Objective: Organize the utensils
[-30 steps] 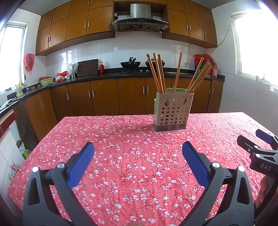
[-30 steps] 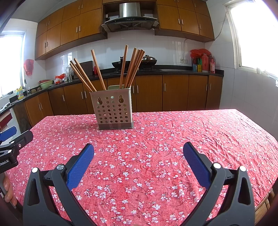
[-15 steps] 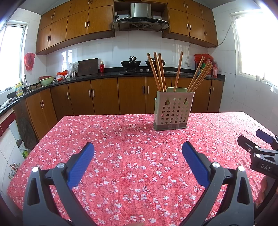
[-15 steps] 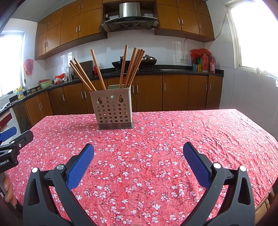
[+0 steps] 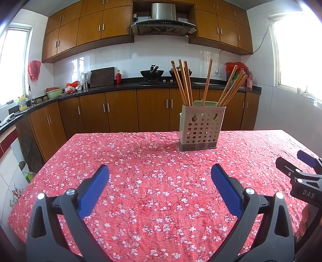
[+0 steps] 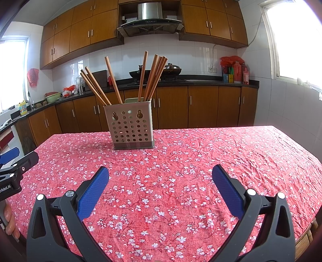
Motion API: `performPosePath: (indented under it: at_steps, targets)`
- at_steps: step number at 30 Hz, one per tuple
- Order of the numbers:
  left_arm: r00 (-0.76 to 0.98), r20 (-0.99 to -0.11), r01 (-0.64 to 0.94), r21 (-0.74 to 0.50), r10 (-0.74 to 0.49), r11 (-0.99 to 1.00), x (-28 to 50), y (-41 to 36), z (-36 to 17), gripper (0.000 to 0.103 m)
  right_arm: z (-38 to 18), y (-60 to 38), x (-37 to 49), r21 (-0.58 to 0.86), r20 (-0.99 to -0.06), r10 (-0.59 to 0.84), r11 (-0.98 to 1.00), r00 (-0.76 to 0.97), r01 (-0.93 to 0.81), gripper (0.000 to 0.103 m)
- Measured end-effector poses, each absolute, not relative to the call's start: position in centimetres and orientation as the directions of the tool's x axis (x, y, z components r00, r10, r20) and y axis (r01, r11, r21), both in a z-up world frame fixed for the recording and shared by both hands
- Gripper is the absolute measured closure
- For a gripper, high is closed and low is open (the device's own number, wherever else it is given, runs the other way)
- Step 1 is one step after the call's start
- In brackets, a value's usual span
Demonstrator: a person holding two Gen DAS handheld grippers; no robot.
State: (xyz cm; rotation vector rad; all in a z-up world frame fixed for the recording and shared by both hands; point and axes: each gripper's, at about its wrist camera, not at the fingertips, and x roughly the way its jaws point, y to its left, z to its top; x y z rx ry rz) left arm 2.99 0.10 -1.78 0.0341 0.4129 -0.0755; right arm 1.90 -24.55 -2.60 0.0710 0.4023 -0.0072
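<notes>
A perforated utensil holder (image 5: 201, 129) was seen upright on the far half of the red floral tablecloth (image 5: 153, 187), wooden chopsticks (image 5: 184, 82) fanned out of it; their lower ends were hidden inside. The left gripper (image 5: 160, 175) and right gripper (image 6: 160, 176) were held wide apart, nothing gripped, well short of it.

Wooden chopsticks (image 5: 186, 82) are standing matt in a perforated plastic holder (image 5: 201, 129). A wrinkled cloth (image 5: 157, 181) is covering the table, its weave showing. Cabinets (image 5: 120, 114) are showing a varnished wood gloss, the tiles (image 5: 124, 60) gleaming, the hood (image 5: 163, 18) shining like brushed metal.
</notes>
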Motion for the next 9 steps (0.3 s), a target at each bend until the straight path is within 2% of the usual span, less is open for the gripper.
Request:
performPosePath:
  at_steps: [9]
  targets:
    - [0.908, -0.414, 0.079, 0.009, -0.069, 0.997, 3.25, 0.23, -1.51, 0.004, -2.90, -24.57, 1.89, 0.071, -0.392, 0.007, 0.997, 0.920, 0.023, 0.002]
